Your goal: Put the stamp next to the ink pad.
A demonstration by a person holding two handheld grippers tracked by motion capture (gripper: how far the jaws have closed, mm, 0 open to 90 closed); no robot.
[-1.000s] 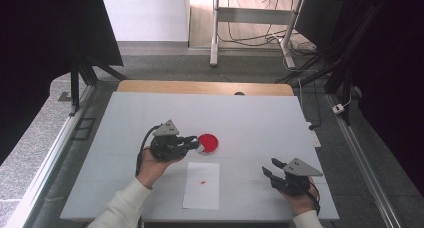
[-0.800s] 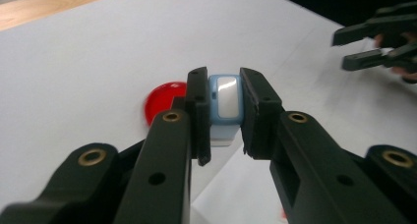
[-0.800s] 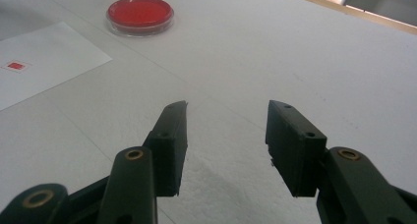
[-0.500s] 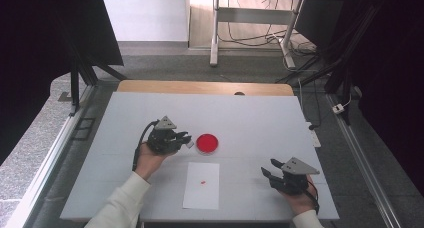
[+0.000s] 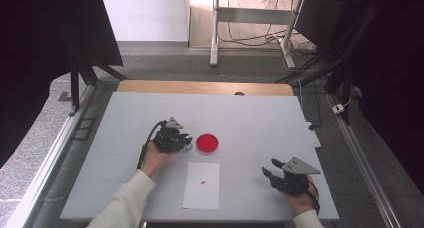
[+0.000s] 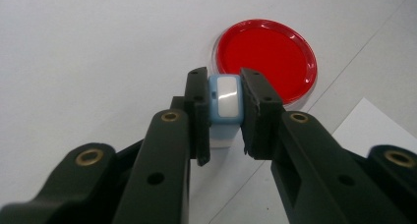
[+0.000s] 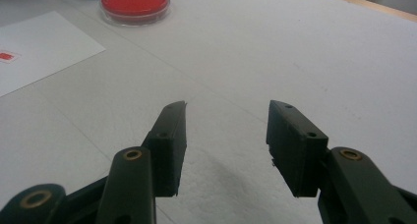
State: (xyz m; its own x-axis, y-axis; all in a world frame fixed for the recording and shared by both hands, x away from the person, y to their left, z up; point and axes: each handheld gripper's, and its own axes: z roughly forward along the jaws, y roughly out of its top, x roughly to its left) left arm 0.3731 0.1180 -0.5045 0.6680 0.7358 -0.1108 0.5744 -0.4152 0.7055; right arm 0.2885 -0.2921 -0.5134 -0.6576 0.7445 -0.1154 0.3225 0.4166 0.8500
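High view: the left gripper sits on the white table, just left of the red dish. Its tips point toward the dish, and a small pale object shows at them, near the dish rim. A white paper sheet lies below the dish, nearer the person, with 1 small red mark on it. The right gripper rests near the table's lower right corner, well apart from dish and sheet.

Left gripper view: the 2 black jaws are clamped on a small light-blue block with a white face. The block sits upright between the pads, 1 pad pressing on each side. The red dish lies directly beyond the block, close behind it. A corner of the paper sheet shows at right.

Right gripper view: the 2 jaws of the right gripper stand apart, with bare table between them. The red dish lies far off at upper left, and the paper sheet with its red mark lies at left.
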